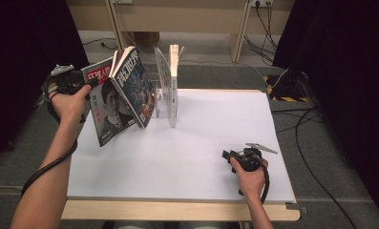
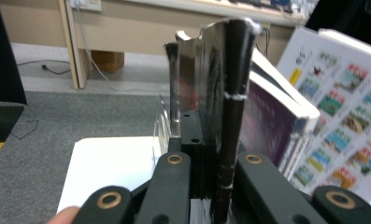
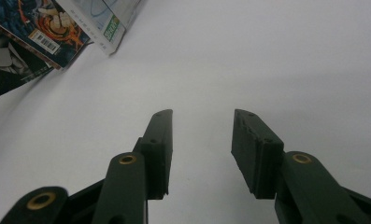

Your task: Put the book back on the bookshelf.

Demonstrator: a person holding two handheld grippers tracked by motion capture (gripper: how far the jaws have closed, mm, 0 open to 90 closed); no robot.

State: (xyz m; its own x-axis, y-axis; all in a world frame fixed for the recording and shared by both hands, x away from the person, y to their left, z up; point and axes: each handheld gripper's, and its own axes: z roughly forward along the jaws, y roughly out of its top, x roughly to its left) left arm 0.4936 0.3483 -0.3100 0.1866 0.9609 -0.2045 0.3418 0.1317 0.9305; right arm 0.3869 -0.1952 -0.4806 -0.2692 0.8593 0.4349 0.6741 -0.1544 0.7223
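Leaning against one another near the table's (image 1: 187, 162) far left corner, three publications stand on edge beside a clear acrylic book stand (image 1: 162, 102) whose upright panels rise from the white surface. Outermost on the left is a magazine (image 1: 103, 107) with a portrait cover, tilted so that its top edge reaches out past the left edge of the table; the left gripper (image 1: 84, 88) has its jaws pressed shut on that top edge, and the left gripper view shows the dark, glossy pages pinched between the pads. Resting against the magazine is a thicker book (image 1: 134, 86) with a blue illustrated cover, and just beyond it, at the stand, a thin white booklet (image 1: 173, 83) stands nearly upright. Well apart from these, near the front right corner, the right gripper (image 1: 227, 155) lies low over the bare table, its jaws parted with nothing between them.
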